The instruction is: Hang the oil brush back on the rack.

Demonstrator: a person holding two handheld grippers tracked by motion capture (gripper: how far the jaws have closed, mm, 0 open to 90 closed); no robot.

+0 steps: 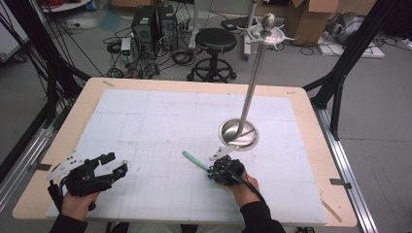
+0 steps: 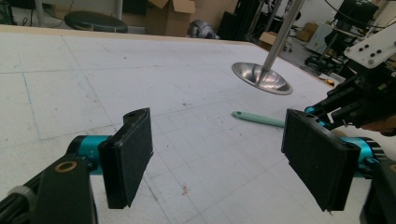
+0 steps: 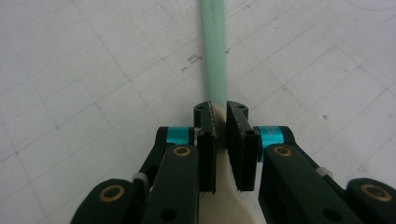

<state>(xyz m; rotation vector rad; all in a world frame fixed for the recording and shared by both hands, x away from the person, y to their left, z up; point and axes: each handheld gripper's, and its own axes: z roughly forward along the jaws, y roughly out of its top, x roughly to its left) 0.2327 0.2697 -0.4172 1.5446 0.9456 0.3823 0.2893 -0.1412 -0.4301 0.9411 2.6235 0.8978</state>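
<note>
Two tools are in your hands at the near edge of the tabletop (image 1: 311, 126). Your right tool (image 1: 212, 171) is clamped on a utensil with a mint-green handle (image 3: 215, 51): in the right gripper view its black pads (image 3: 207, 154) press from both sides on the cream-coloured part where the handle widens, and the green handle runs straight ahead over the gridded white mat (image 1: 160, 121). What kind of utensil head it has you cannot tell, since the jaws cover it. In the high view the handle lies just left of the round base of a tall metal stand (image 1: 239, 133), near it but not touching, with its free tip pointing up and to the left. Your left tool (image 1: 112, 164) rests at the near left corner of the mat, well apart from the utensil, its jaws wide apart with nothing between them; in the left gripper view they frame the green handle and the stand's base beyond
</note>
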